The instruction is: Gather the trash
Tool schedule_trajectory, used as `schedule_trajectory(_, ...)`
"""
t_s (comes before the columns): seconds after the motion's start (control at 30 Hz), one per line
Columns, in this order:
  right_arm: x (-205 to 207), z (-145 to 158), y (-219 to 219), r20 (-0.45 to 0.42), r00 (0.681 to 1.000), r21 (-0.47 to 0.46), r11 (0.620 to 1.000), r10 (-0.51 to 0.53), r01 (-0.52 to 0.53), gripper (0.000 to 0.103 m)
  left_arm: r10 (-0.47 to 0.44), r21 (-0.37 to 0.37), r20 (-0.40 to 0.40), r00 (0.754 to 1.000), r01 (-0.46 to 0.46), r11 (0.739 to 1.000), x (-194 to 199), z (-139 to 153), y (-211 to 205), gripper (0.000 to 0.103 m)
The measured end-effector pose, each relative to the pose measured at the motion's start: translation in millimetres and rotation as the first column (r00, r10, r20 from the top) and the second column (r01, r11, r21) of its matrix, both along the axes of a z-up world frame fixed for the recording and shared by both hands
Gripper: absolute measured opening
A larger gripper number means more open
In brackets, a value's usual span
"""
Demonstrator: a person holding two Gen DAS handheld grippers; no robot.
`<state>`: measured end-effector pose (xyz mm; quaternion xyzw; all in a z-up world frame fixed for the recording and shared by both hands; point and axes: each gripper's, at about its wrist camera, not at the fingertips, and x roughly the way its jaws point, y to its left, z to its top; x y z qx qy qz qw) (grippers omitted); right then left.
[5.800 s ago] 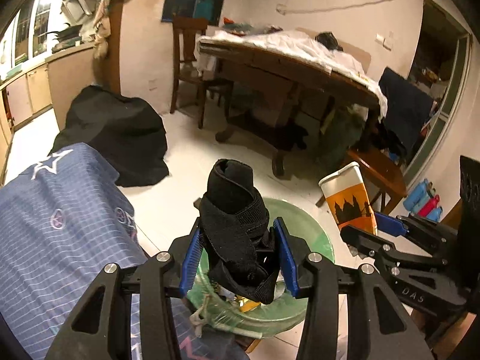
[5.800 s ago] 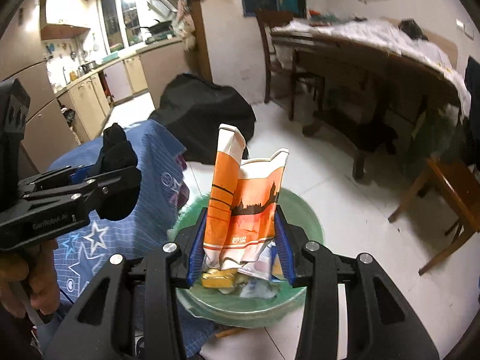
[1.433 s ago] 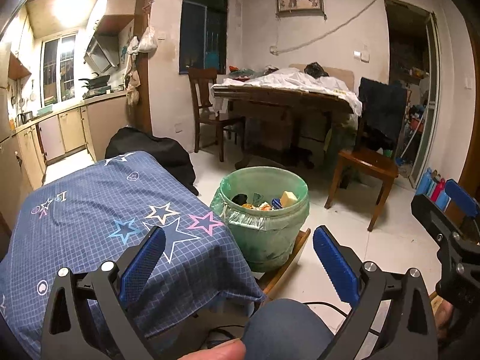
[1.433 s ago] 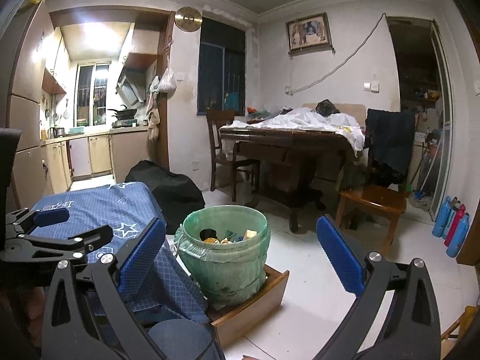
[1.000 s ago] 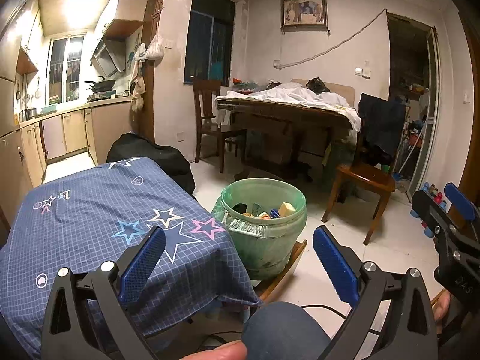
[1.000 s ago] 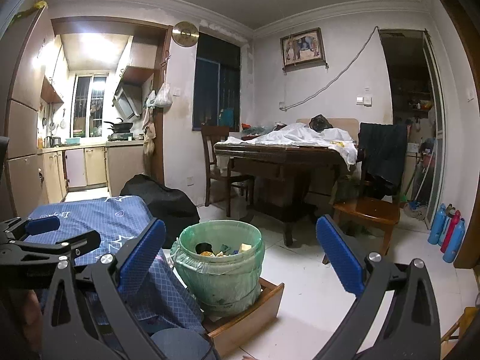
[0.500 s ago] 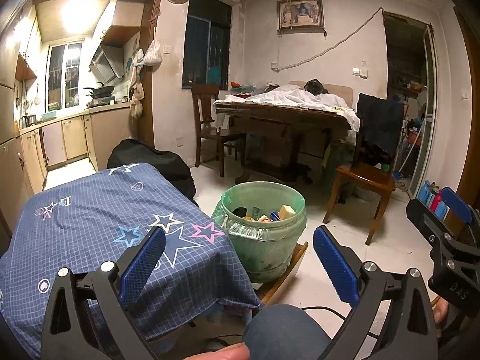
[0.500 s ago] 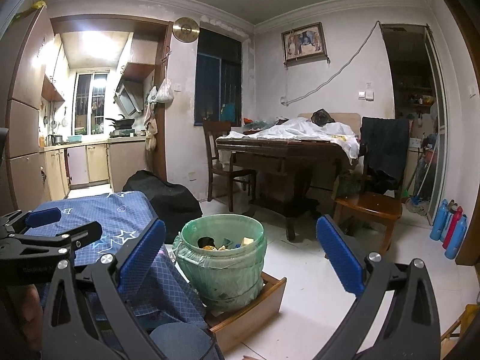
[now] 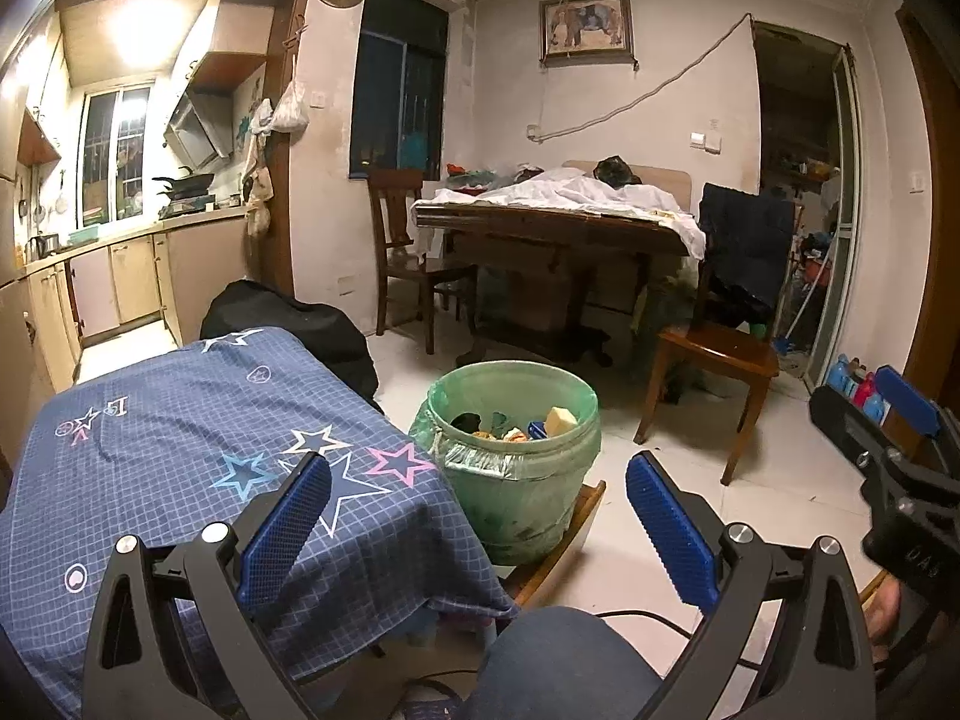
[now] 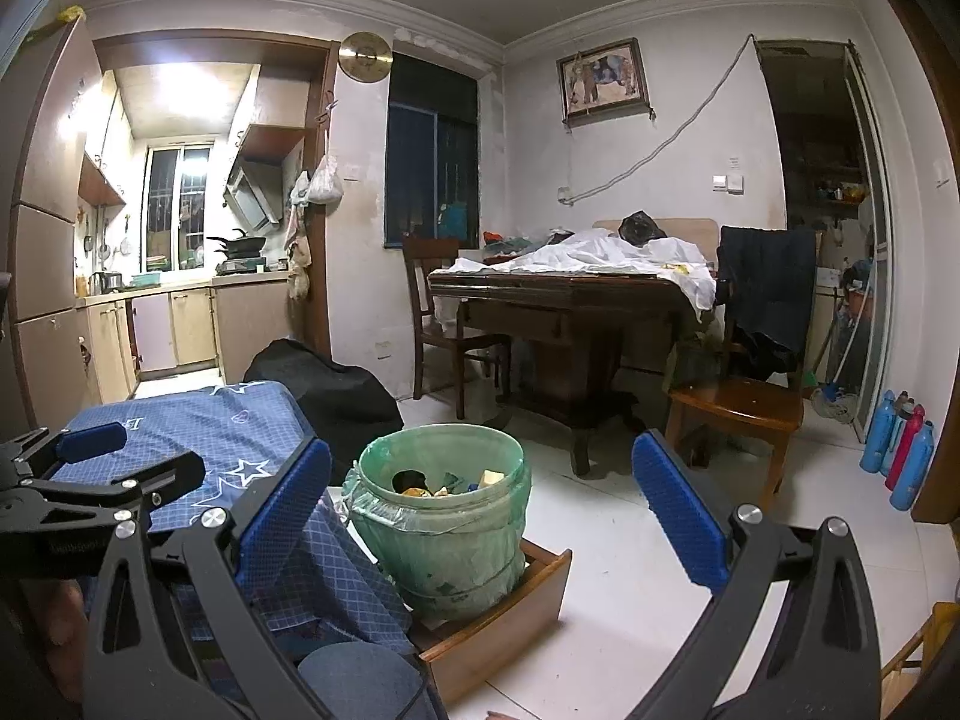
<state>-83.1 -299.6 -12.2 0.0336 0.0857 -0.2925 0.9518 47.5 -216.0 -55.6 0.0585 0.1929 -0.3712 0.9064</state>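
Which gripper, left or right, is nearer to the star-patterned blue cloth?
Left. The left gripper hangs open over the near corner of the blue cloth; the right gripper, also open, sits off the cloth's edge, facing the green bin.

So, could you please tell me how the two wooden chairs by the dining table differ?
The far chair stands at the table's window end with a bare back; the near chair stands at the opposite end, closer to the green bin, with dark clothing draped over its back. The far chair's wood looks darker. Both have empty seats.
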Motion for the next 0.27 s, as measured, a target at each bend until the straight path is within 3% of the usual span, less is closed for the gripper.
schedule_trajectory(0.27,0.4,-2.5,0.3,-0.002,1.0,0.011,1.0,-0.002,0.002,0.097,0.01,0.035,-0.008,1.0,-0.01,0.999,3.5,-7.3,-4.2,0.098)
